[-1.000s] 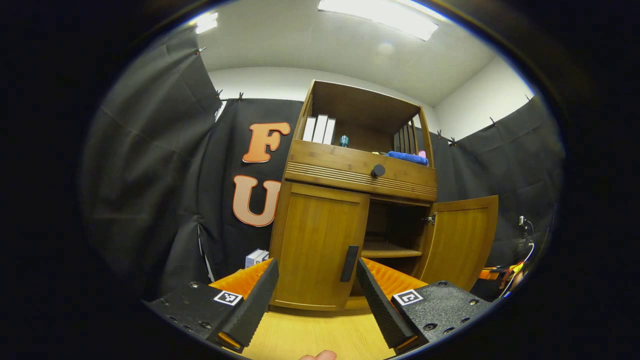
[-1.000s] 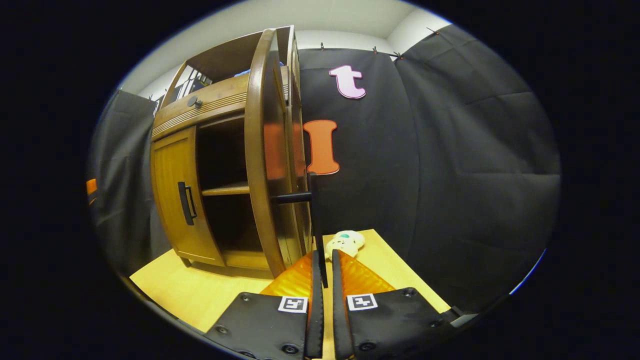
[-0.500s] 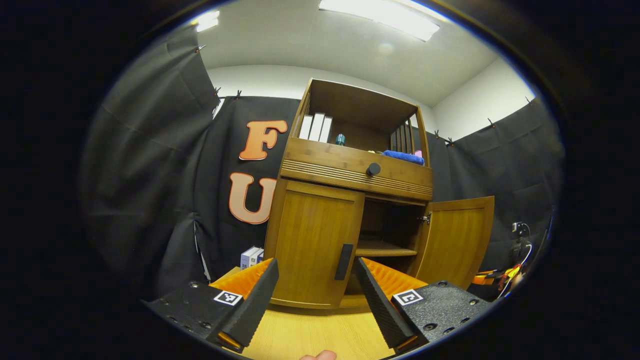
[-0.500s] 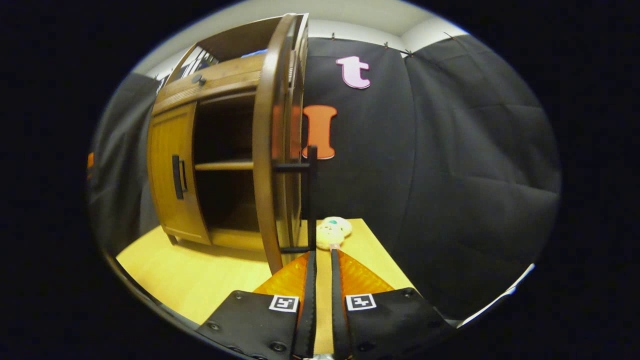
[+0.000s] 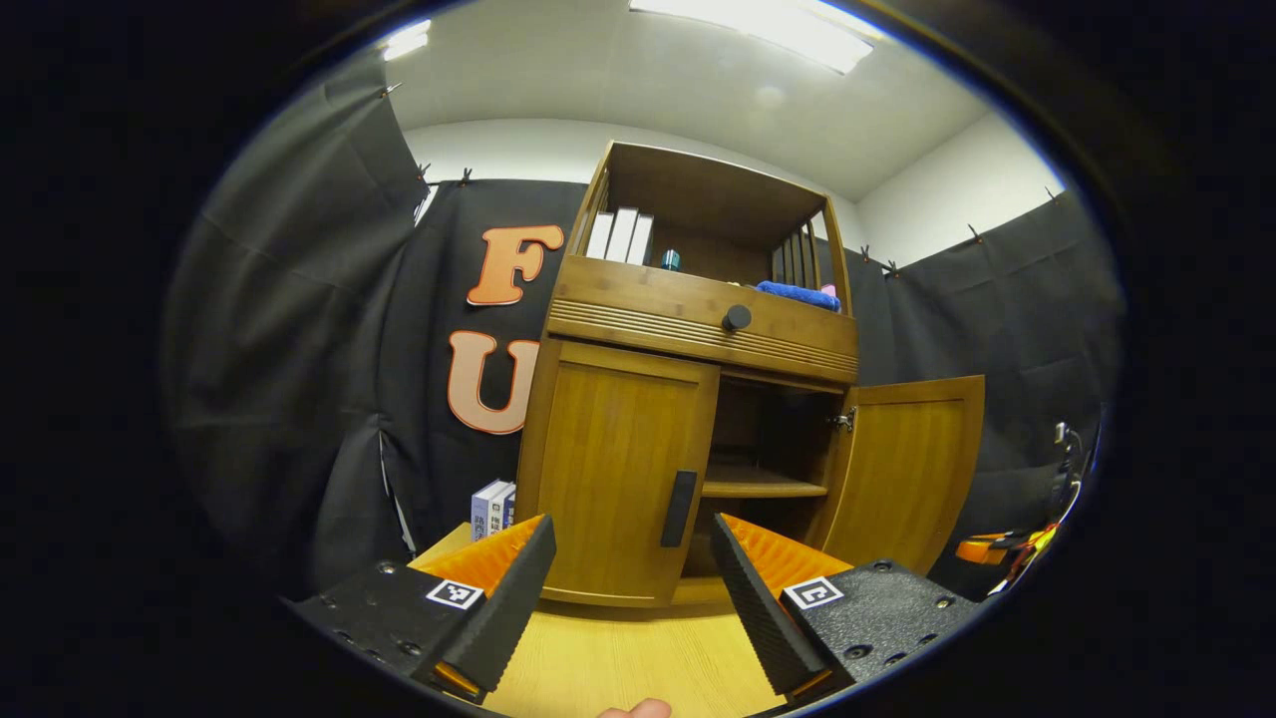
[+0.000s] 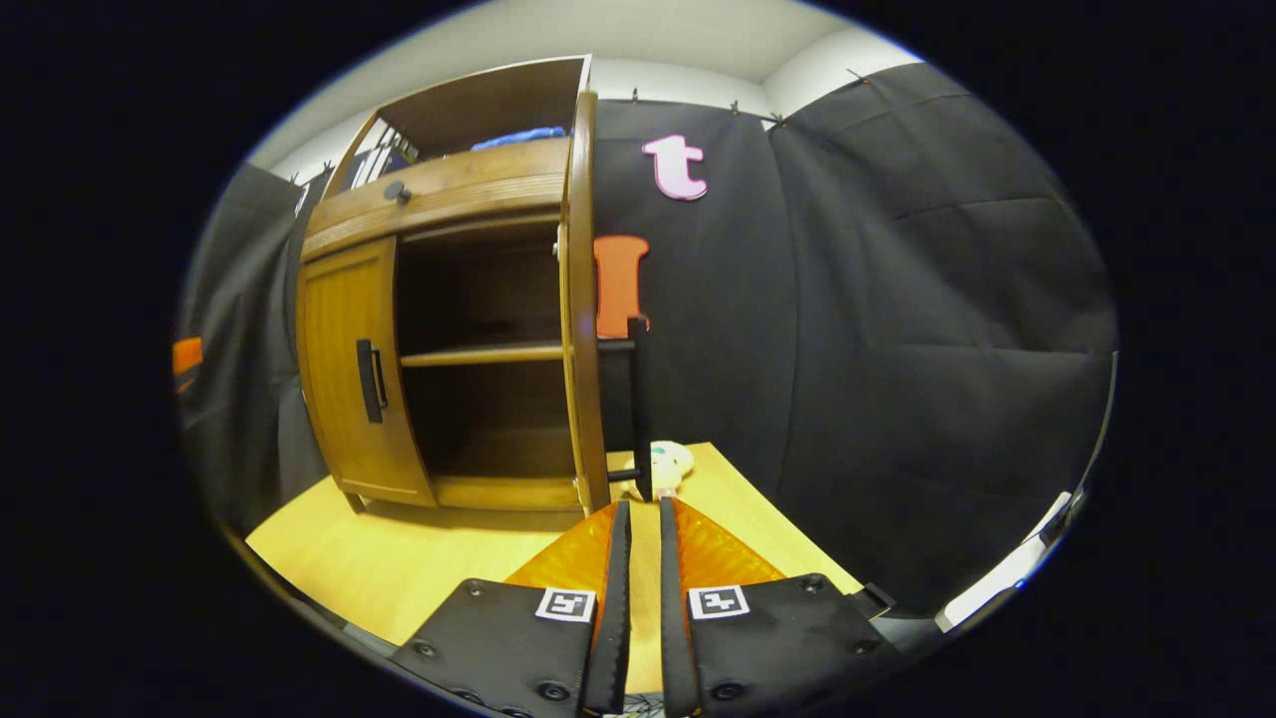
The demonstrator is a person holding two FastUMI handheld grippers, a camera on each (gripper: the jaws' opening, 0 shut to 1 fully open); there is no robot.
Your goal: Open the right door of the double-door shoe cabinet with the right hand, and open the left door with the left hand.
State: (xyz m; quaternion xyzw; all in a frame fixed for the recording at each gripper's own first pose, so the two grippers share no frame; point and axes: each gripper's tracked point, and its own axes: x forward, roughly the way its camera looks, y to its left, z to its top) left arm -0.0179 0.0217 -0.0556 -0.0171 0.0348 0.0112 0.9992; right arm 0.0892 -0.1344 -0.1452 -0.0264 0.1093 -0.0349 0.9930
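Pale wood tabletop (image 5: pixel 618 668) bears grained cabinet (image 5: pixel 698 329), right door (image 5: pixel 912 469) ajar.

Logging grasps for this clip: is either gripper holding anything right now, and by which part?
Nothing is held. The right gripper is nearly closed just short of the open right door's handle; the left gripper is open.

The cabinet (image 5: pixel 698 399) is faced from low in front in the left gripper view and seen near, edge-on to its open door (image 6: pixel 579 299), in the right gripper view; both views share it.
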